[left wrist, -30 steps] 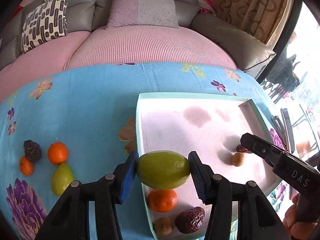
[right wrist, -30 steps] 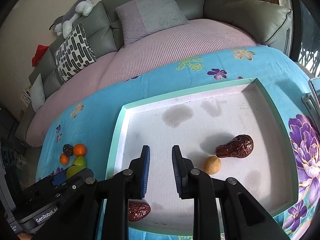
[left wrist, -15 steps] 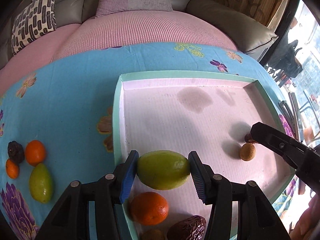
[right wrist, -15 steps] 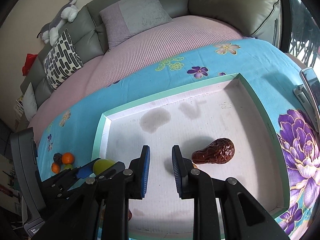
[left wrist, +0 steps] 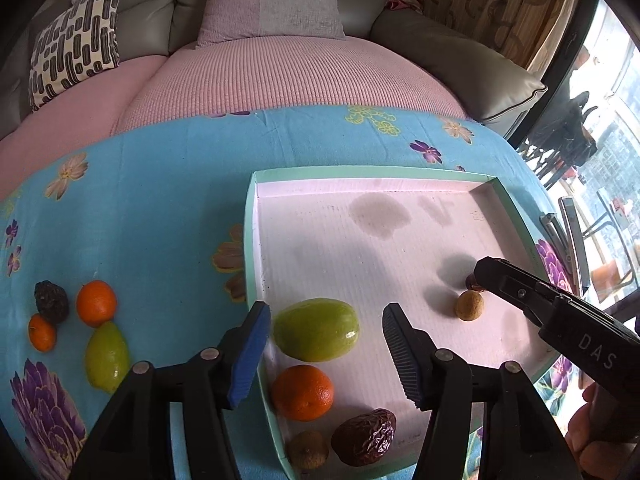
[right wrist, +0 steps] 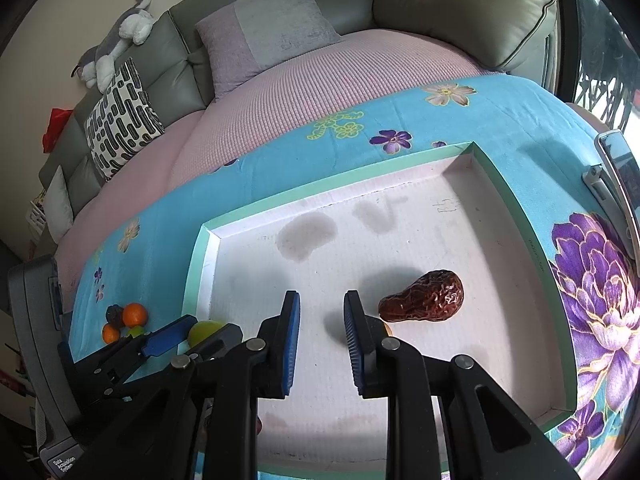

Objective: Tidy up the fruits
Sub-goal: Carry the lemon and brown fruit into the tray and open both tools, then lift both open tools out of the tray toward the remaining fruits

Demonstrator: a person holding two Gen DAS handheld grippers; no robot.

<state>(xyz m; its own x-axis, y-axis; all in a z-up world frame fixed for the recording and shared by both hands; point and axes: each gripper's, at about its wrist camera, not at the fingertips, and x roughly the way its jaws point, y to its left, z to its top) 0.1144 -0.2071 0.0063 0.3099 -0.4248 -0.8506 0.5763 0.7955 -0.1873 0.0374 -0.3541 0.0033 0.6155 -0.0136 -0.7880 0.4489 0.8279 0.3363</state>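
A white tray with a mint rim (left wrist: 252, 216) lies on the blue floral cloth. My left gripper (left wrist: 326, 338) is open, and a green fruit (left wrist: 316, 335) rests on the tray floor between its fingers with gaps on both sides. Near it in the tray lie an orange (left wrist: 303, 392), a brown date (left wrist: 364, 436) and a small tan fruit (left wrist: 308, 449). My right gripper (right wrist: 322, 340) is open and empty over the tray, left of a dark date (right wrist: 424, 297). Another tan fruit (left wrist: 470, 305) lies by its tip.
On the cloth left of the tray lie two oranges (left wrist: 96, 303), a green fruit (left wrist: 107, 356) and a dark fruit (left wrist: 51, 301). A phone (right wrist: 620, 184) lies at the cloth's right edge. A pink sofa (left wrist: 280, 76) with cushions stands behind.
My left gripper opened and let go of the green fruit, which now rests in the tray. The right gripper stayed open and shifted slightly left of the dark date.
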